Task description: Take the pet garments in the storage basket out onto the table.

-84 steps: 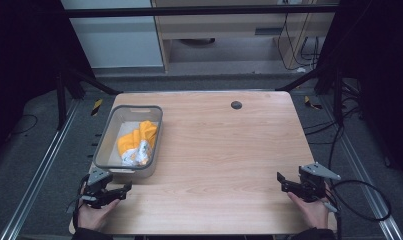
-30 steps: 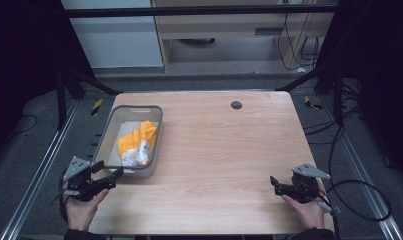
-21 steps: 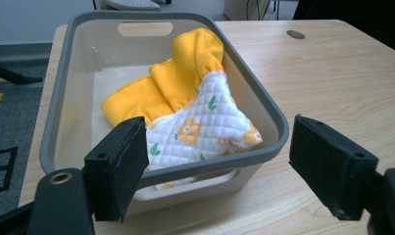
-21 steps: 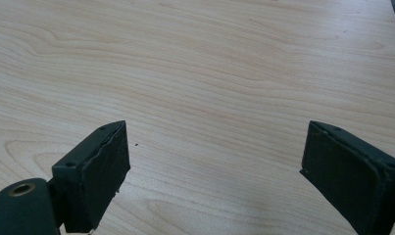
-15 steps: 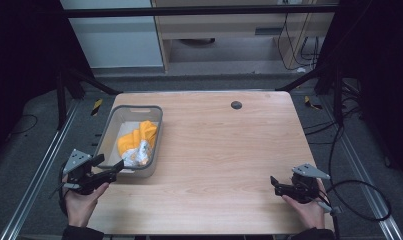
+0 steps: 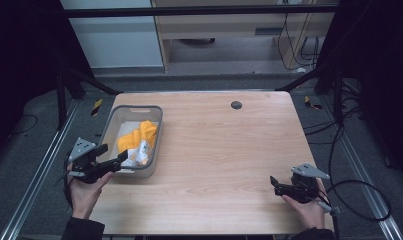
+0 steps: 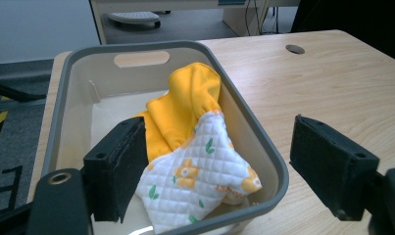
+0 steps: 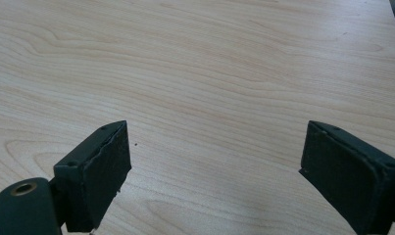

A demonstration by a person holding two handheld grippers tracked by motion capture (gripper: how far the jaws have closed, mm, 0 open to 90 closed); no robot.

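A grey plastic bin (image 6: 112, 118) (image 7: 244, 127) stands at the table's left side. Inside it lies a bundle of cloth: a yellow piece (image 6: 139, 134) (image 7: 185, 103) and a white quilted piece with yellow flowers (image 6: 140, 152) (image 7: 195, 181). My left gripper (image 6: 116, 161) (image 7: 219, 169) is open at the bin's near end, its jaws straddling the near right corner, one inside over the cloth, one outside over the table. My right gripper (image 6: 274, 184) (image 8: 214, 176) is open low over bare wood near the table's front right, holding nothing.
The light wood table (image 6: 224, 145) has a dark round grommet (image 6: 236, 105) (image 7: 295, 49) at its back middle. Metal rails run along both sides on the floor. A cable (image 6: 359, 200) trails from the right gripper off the table's right edge.
My left gripper has moved out to the left, then forward and up toward the bin's near end. The right gripper has shifted slightly left and nearer the front edge.
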